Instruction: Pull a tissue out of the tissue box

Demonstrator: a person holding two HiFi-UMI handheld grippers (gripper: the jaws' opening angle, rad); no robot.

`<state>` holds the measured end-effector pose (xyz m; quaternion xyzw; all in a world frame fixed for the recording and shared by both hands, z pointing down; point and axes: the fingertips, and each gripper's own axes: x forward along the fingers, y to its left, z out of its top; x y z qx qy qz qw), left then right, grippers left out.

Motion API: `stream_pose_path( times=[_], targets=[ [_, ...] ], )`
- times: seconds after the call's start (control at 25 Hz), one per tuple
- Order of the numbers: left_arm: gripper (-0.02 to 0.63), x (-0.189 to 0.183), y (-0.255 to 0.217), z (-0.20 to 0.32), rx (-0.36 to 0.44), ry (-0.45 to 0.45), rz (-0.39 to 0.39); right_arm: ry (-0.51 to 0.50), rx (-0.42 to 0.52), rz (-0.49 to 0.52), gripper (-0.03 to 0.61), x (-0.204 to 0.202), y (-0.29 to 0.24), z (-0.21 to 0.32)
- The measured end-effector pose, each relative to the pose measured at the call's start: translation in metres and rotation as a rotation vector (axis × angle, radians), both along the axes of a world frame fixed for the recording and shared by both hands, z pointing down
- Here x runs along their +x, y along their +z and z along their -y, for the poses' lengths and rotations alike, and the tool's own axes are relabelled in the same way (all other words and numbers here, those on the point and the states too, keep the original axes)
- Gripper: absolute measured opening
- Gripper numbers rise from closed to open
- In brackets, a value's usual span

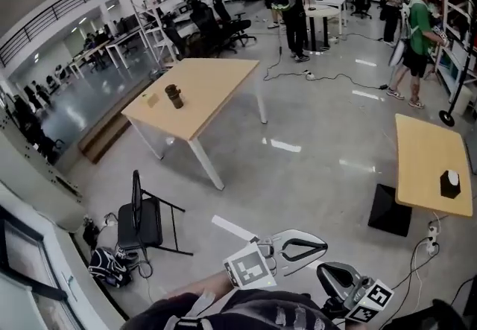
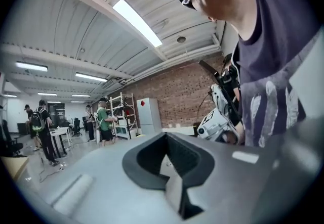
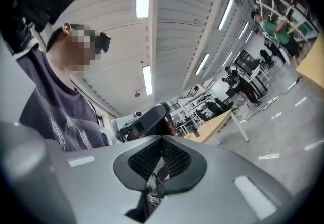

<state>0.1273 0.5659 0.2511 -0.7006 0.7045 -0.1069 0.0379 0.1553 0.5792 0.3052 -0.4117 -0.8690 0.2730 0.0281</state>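
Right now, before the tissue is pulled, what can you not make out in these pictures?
- Head view: the black-and-white thing on the right table is too small to call a tissue box.
- Head view: the dark thing on the middle table is too small to name.
- Gripper views: the left tongs and right tongs, both shut, fill the lower half with their own bodies; no box shows.
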Motion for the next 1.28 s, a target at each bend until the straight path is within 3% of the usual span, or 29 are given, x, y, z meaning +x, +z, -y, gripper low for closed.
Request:
stream_pose_path(
  times=[0.2,0.52,0.64,0.84,1.0,1.04,1.16,1.28],
  targets=[
    [0.002,-0.018,-0.004,0.016,-0.003,-0.107,0.055,-0.118,0.041,0.010,0.000,-0.019,0.008,0.015],
    [0.002,-0.054,-0.002,0.019,-0.012,-0.220,0.035,-0.195,0.039,0.048,0.000,-0.052,-0.005,0.022],
    [0.002,-0.069,-0.002,0.023,0.003,-0.210,0.027,-0.183,0.014,0.028,0.000,-0.067,-0.004,0.027],
    [0.002,-0.097,0.003,0.036,0.058,-0.150,-0.005,-0.087,0.049,0.007,0.000,-0.090,0.003,0.050],
    [0.002,-0.139,0.004,0.035,0.072,-0.086,0.057,-0.021,0.056,-0.014,0.000,-0.132,0.008,0.053],
    [0.002,-0.152,0.003,0.033,0.080,-0.074,0.047,-0.009,0.061,-0.015,0.000,-0.145,0.007,0.051],
    [0.002,-0.181,-0.002,0.033,0.163,-0.053,-0.079,0.038,0.084,-0.017,0.000,-0.172,-0.001,0.046],
    [0.002,-0.199,0.005,0.042,0.168,-0.009,-0.125,0.095,0.104,-0.035,0.000,-0.185,0.002,0.053]
  ],
)
